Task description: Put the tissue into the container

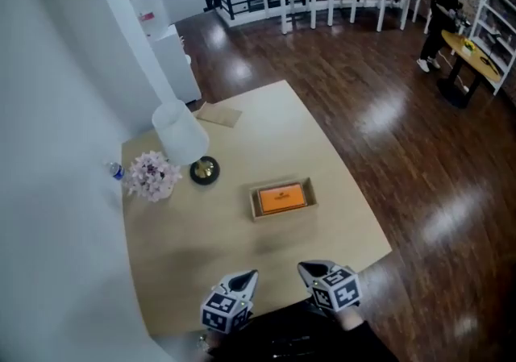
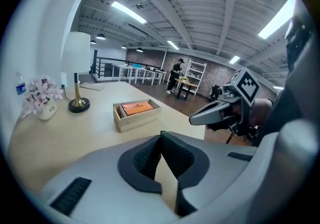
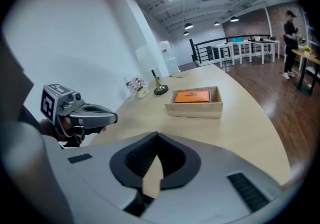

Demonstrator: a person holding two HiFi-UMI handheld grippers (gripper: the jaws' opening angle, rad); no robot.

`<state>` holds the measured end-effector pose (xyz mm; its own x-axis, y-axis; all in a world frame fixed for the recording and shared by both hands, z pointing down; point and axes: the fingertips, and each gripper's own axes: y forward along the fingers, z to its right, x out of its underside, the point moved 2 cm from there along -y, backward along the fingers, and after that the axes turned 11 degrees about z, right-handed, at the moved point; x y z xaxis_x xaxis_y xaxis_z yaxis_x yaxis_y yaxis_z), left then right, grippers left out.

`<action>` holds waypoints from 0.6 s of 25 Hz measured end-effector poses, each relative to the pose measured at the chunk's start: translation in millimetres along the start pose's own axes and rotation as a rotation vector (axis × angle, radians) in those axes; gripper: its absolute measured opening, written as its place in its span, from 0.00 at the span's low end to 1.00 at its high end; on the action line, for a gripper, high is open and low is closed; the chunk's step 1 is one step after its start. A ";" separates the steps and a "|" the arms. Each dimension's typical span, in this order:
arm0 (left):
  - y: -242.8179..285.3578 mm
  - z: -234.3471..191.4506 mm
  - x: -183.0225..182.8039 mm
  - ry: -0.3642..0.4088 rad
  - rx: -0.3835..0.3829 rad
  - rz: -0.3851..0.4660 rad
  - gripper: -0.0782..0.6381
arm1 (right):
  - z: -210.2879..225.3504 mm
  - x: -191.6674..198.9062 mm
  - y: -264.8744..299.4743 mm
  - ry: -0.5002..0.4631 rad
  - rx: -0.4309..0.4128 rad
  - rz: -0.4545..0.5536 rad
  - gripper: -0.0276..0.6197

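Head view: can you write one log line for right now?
left claw: shut, empty | right claw: shut, empty | orange pack: inside wooden box | both claws: over near table edge, apart from box

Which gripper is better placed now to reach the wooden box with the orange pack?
Right, but only narrowly. The right gripper sits slightly nearer the wooden box than the left gripper; both are shut and empty.

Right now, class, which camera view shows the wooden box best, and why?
The right gripper view: the wooden box looks largest there, front wall and orange pack inside both clear. The head view shows the wooden box small, from above; the left gripper view, smaller and angled.
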<state>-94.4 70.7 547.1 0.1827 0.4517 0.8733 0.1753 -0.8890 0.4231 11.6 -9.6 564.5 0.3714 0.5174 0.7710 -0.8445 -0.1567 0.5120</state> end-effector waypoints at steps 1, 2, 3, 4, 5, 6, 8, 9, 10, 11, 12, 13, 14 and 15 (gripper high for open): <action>-2.8 -1.7 0.3 -0.008 -0.008 0.011 0.11 | -3.2 -0.2 0.6 -0.003 -0.002 0.002 0.06; -5.7 -3.3 0.6 -0.015 -0.014 0.020 0.11 | -6.4 -0.3 0.7 -0.005 -0.004 0.004 0.06; -8.8 -4.5 1.0 -0.019 -0.020 0.026 0.11 | -9.4 -0.5 0.4 -0.009 -0.005 0.007 0.06; -12.1 -5.8 1.2 -0.020 -0.025 0.029 0.11 | -11.7 -0.9 0.1 -0.013 -0.005 0.009 0.06; -15.2 -7.3 1.4 -0.018 -0.031 0.030 0.11 | -13.1 -1.5 0.1 -0.017 -0.005 0.010 0.06; -18.0 -8.8 1.4 -0.018 -0.036 0.032 0.11 | -13.5 -2.1 0.3 -0.020 -0.003 0.010 0.06; -22.6 -11.2 1.6 -0.027 -0.044 0.038 0.11 | -14.1 -2.0 0.5 -0.022 0.002 0.008 0.06; -24.4 -12.1 2.0 -0.032 -0.048 0.042 0.11 | -15.2 -2.1 0.5 -0.022 0.003 0.008 0.06; -26.0 -12.9 2.5 -0.037 -0.050 0.044 0.11 | -17.0 -2.7 0.4 -0.023 0.003 0.009 0.06; -27.2 -13.4 3.0 -0.039 -0.051 0.044 0.11 | -19.0 -3.4 0.5 -0.025 0.002 0.010 0.06; -28.3 -13.6 3.3 -0.038 -0.050 0.043 0.11 | -20.7 -4.0 0.8 -0.027 0.001 0.012 0.06; -29.1 -13.7 3.5 -0.035 -0.047 0.042 0.11 | -22.1 -4.5 1.2 -0.030 0.000 0.015 0.06; -29.7 -13.8 3.8 -0.032 -0.044 0.040 0.11 | -23.1 -4.8 1.7 -0.033 0.000 0.017 0.06; -29.9 -14.1 4.3 -0.029 -0.041 0.038 0.11 | -23.7 -4.7 2.0 -0.037 0.003 0.017 0.06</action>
<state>-112.5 98.2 541.6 0.2164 0.4191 0.8817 0.1278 -0.9075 0.4000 -1.1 7.6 552.9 0.3712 0.4835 0.7928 -0.8497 -0.1674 0.4999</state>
